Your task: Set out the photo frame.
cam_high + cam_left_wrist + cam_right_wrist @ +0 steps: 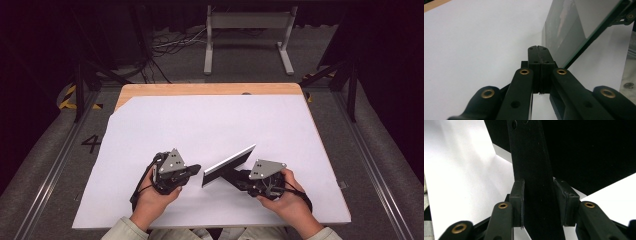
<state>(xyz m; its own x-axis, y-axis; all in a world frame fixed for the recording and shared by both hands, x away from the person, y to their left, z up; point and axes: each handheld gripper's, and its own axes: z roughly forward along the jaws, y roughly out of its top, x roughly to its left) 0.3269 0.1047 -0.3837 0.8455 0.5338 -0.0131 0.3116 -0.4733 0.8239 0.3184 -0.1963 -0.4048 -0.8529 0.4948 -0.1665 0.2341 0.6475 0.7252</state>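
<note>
Holding a mirror (229,165) tilted above the desk (210,125) by its black stand (531,170), right tongs (243,176) pinch the stand to steady it; left tongs (196,170), pressed together and empty, wait just beside its lower edge.

Black strut (534,170) of a stand clamped between the right tongs (541,202), above white tabletop (461,170).

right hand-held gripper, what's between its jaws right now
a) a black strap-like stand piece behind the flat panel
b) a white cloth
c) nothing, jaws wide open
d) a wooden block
a: in the right gripper view the right hand-held gripper has its pads pressed on both sides of a black stand piece attached to the flat panel.
</note>
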